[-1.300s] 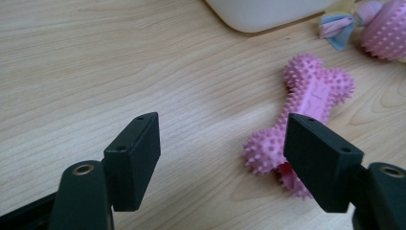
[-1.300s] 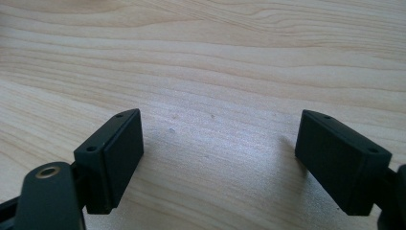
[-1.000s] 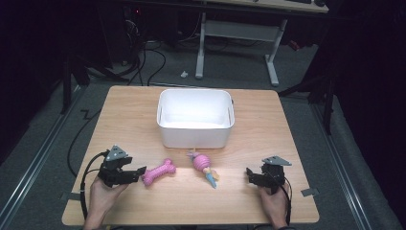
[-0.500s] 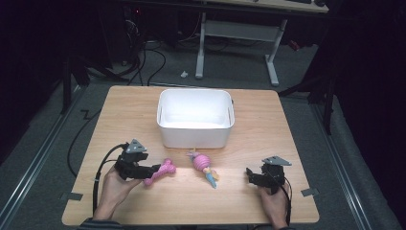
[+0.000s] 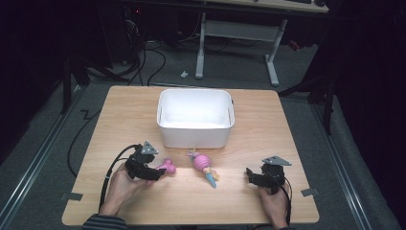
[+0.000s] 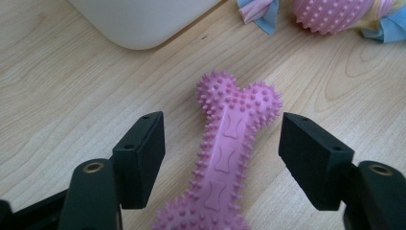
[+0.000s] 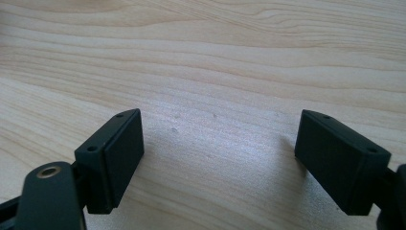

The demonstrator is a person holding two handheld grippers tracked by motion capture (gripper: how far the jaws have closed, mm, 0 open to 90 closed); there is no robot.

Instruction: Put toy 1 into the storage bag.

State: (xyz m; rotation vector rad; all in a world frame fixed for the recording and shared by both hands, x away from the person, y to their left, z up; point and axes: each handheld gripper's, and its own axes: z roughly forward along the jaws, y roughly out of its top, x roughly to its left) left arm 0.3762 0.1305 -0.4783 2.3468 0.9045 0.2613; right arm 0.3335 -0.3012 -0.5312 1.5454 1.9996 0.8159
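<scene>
A pink spiky bone toy (image 6: 225, 163) lies flat on the wooden table, its far end (image 5: 167, 167) poking out past my left gripper (image 5: 155, 172). That gripper (image 6: 220, 153) is open, one jaw on each side of the bone without touching it. A pink spiky ball toy with blue and yellow cloth ends (image 5: 205, 166) lies in the middle, just in front of the white tub (image 5: 195, 134); its ball (image 6: 330, 14) shows beyond the bone. My right gripper (image 5: 252, 176) rests at the front right, open (image 7: 218, 158) over bare wood.
The white tub's rounded corner (image 6: 139, 24) stands close behind the bone. The table's front edge (image 5: 191, 223) runs just behind both hands. Cables trail off the left side to the floor (image 5: 86, 120). Beyond the table stands a desk frame (image 5: 237, 38).
My left gripper has moved right and forward along the table until its open jaws straddle the pink bone. The right gripper has stayed put.
</scene>
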